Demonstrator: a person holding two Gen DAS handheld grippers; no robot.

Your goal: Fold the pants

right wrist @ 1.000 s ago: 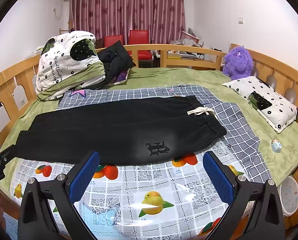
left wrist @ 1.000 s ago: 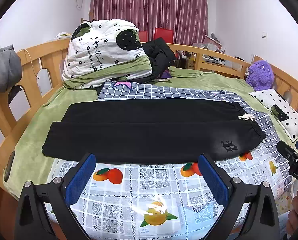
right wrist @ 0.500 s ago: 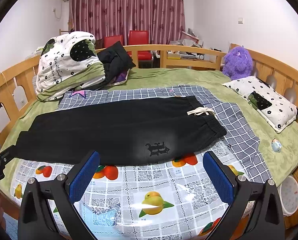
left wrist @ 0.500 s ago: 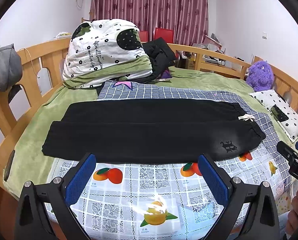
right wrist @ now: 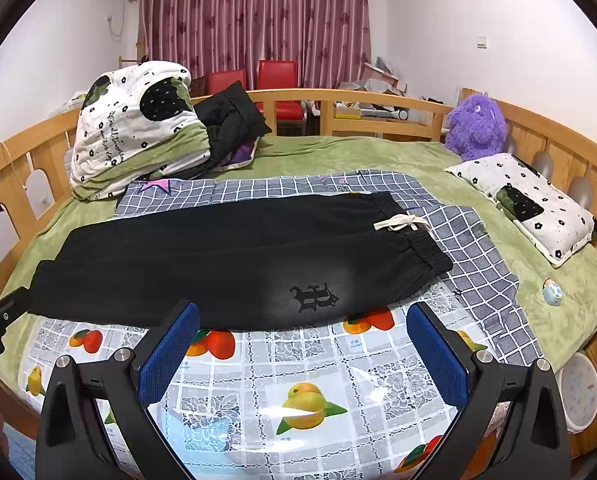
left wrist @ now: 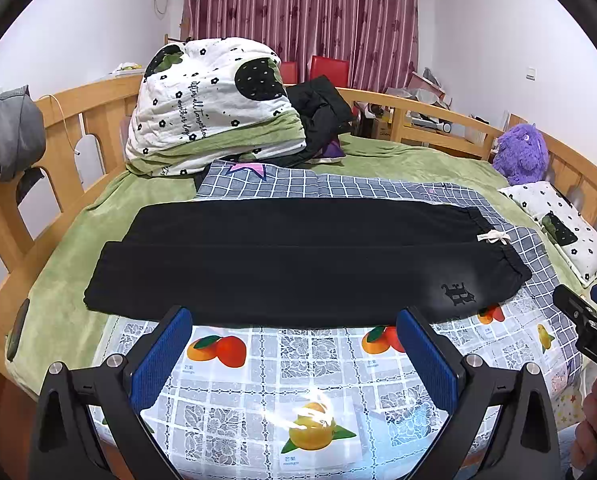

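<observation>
Your left gripper (left wrist: 294, 346) and right gripper (right wrist: 302, 346) hover wide apart, holding nothing — black pants (left wrist: 298, 256) lie flat ahead; quilt bundle (left wrist: 214, 100) and purple plush (right wrist: 476, 126) sit beyond.

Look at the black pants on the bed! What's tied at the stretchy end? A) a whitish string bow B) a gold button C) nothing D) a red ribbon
A: a whitish string bow sits at the gathered waistband of the black pants.
</observation>
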